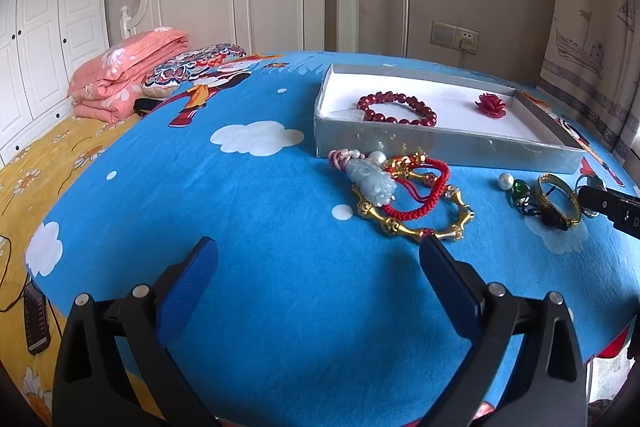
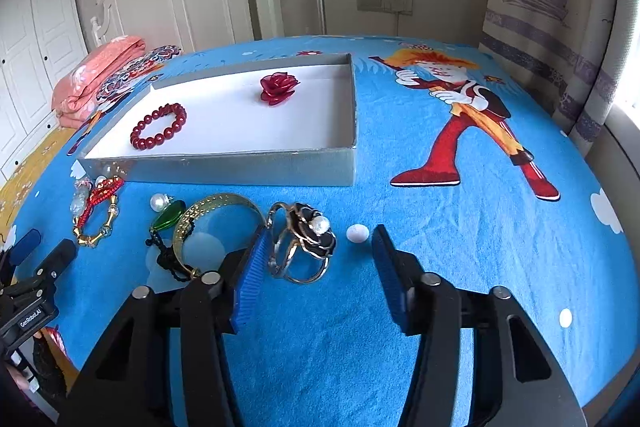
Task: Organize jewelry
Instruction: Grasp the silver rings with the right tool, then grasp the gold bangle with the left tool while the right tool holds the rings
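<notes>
Left wrist view. Left gripper (image 1: 320,267) hovers low over the blue cartoon-print cloth (image 1: 260,219), jaws spread wide, nothing between them. At one o'clock, close ahead: a tangle of gold bamboo-segment bangle (image 1: 416,215), red braided cord bracelet (image 1: 420,187) and pale jade carved pendant (image 1: 374,183), piled together, so a single piece will likely drag its neighbours. Beyond, at twelve to one o'clock: shallow silver cardboard tray with white floor (image 1: 440,143), already holding a dark red bead bracelet (image 1: 396,109) and a red rose-shaped ornament (image 1: 490,103), well apart. At three o'clock: loose white pearl (image 1: 505,181), green glass pendant on black cord (image 1: 522,195), wide gold patterned bangle (image 1: 560,199), and the right gripper's tip at frame edge.

Right wrist view. Right gripper (image 2: 318,247) also stands open and empty, its fingers flanking a black flower brooch with pearl on a metal ring (image 2: 304,247), apparently the next pick; the left pad sits just beside the ring. This piece is barely seen in the other view. Same tray (image 2: 240,167) lies at eleven o'clock, with free floor near the rose. Sorting appears partly done: two items in, the rest outside.
</notes>
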{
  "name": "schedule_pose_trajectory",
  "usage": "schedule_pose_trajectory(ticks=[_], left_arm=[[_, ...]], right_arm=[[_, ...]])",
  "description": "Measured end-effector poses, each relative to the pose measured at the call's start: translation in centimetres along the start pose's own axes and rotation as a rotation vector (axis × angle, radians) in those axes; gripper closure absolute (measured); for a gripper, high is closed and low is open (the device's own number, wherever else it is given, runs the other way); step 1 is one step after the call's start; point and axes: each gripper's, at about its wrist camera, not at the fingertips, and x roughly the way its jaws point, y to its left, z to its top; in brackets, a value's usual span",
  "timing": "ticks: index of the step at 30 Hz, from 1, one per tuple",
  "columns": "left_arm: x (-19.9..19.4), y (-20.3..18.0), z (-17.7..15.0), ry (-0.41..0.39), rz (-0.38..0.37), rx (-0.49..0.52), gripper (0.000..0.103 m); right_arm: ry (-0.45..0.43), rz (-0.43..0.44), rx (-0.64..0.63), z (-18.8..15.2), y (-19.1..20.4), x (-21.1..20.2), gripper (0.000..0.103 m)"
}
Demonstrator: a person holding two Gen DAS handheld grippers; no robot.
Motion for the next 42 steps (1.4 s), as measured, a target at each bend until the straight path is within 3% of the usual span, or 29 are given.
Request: schedule_pose_trajectory(ticks=[1,2,3,11,17,20,27,28,29,30,33,38,42], left_arm=[[-0.4,-0.3,0.2,-0.014,-0.010,0.011,0.006],[-0.9,-0.8,0.3,-0.027,-0.026,0.022,0.006],[-1.3,-1.3,0.5,-0.034,-0.048,0.037,0.006],[-0.5,-9.7,2.5,0.025,-0.251,0.184,0.017],[1.1,-16.0,4.0,0.036,-0.306,0.256,0.018],[2.4,-17.8,4.3,0.125,-0.333,0.299,0.018],[3.7,-19.7,4.0,0.191,-0.288,0.383,0.018],[3.5,-19.8,3.9,0.182,-0.285,0.398,0.021],[3.2,-19.9,3.6,0.161,-0.296,0.413,0.039],[2.8,-19.9,3.4,0.148,-0.315,0.425,0.045],[2.1,-19.8,2.7,0.111,-0.318,0.437,0.046],[0.3,-18.4,2.0,0.074,-0.458,0.397,0.046],[0.4,-17.4,2.2,0.081,-0.461,0.343,0.046]], right_arm=[[-0.007,0.001,-0.010,-0.1,0.2,-0.1,0.071],[-0.012,-0.020,-0.014,-0.1,0.3,-0.3,0.086],[-0.016,-0.026,-0.012,-0.2,0.1,-0.4,0.087],[-0.080,-0.086,0.042,-0.7,-2.8,-2.8,0.088],[-0.102,-0.099,0.096,-1.1,-5.8,-4.2,0.088],[-0.103,-0.082,0.112,-1.5,-6.4,-4.3,0.088],[-0.093,-0.041,0.115,-2.1,-5.8,-3.9,0.088],[-0.094,-0.040,0.112,-2.2,-5.7,-4.0,0.088],[-0.096,-0.041,0.110,-2.2,-5.6,-4.0,0.088],[-0.098,-0.042,0.109,-2.2,-5.6,-4.1,0.088],[-0.104,-0.048,0.109,-2.1,-5.4,-4.4,0.088],[-0.109,-0.057,0.110,-2.0,-5.5,-4.5,0.087],[-0.109,-0.064,0.109,-2.1,-5.5,-4.5,0.087]])
